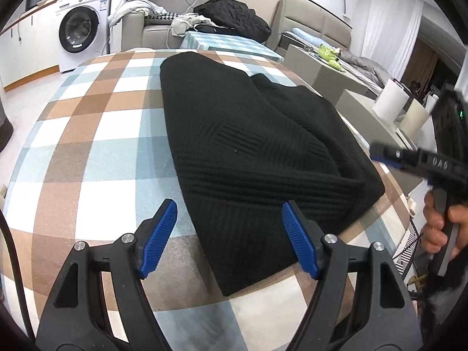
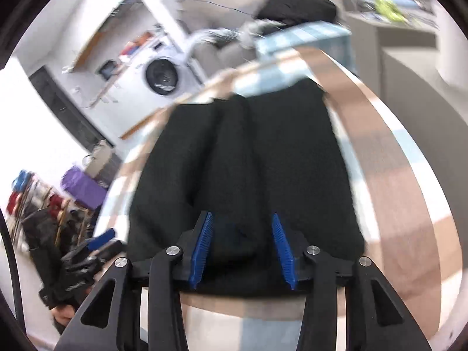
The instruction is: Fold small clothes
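Black ribbed knit garment [image 1: 251, 158] folded flat on checked brown, blue and white tablecloth [image 1: 96, 152]. Left gripper [image 1: 229, 237] spread wide, empty, above near hem. Right gripper [image 2: 241, 248] parted, gripping nothing, over garment.

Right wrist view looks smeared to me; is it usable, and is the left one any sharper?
Right wrist view: heavy motion blur across the room and tablecloth; the black sweater shows only as a dark mass, its knit lost, though the right gripper is fairly crisp. Left wrist view: sharp, sweater ribbing readable, even light, only fisheye bending at the edges.
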The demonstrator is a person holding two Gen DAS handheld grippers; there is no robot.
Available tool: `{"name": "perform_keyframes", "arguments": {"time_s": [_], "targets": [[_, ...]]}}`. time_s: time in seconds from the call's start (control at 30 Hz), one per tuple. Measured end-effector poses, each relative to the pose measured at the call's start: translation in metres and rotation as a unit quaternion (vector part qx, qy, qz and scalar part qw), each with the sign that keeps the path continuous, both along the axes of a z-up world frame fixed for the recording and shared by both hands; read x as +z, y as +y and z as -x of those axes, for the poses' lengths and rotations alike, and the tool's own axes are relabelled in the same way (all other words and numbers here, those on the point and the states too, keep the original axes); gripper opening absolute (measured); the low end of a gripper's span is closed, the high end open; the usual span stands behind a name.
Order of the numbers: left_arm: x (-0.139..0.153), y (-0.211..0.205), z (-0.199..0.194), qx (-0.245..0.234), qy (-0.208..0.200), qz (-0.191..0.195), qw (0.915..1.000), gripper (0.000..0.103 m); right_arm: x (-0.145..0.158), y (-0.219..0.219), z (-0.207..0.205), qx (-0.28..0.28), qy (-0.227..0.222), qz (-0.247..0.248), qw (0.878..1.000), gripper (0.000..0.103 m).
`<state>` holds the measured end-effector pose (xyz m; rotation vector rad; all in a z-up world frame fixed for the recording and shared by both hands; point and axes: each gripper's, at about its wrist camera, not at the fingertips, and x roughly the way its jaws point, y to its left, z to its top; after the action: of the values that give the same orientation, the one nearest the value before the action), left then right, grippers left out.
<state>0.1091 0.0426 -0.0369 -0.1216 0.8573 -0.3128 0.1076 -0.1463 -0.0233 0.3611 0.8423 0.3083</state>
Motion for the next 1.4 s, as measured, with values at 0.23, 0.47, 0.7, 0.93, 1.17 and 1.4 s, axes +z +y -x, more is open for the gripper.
{"name": "perform_keyframes", "arguments": {"time_s": [0.23,0.47,0.7,0.93,1.17,1.4], "targets": [[-0.006,-0.003,0.001,-0.003,0.011,0.002,0.9999,0.072,-0.019,0.04,-0.025,0.091,0.032,0.043,0.994,0.044],[-0.004,-0.001,-0.002,-0.002,0.006,0.006,1.0,0.072,-0.022,0.036,-0.006,0.108,0.022,0.066,0.992,0.008],[-0.005,-0.001,-0.009,0.001,0.007,0.003,1.0,0.072,-0.033,0.023,0.008,0.104,0.067,0.056,0.991,0.008],[-0.008,0.001,-0.01,0.001,0.011,0.006,0.9999,0.072,-0.015,0.015,-0.01,0.088,0.031,0.009,0.996,0.045],[-0.004,0.008,-0.011,0.015,0.006,0.005,0.9999,0.072,-0.027,0.058,-0.09,0.087,0.046,0.003,0.995,0.031],[0.0,0.015,-0.009,0.02,0.001,0.014,0.9997,0.072,0.028,0.06,-0.089,0.077,-0.068,0.018,0.995,0.007]]}}
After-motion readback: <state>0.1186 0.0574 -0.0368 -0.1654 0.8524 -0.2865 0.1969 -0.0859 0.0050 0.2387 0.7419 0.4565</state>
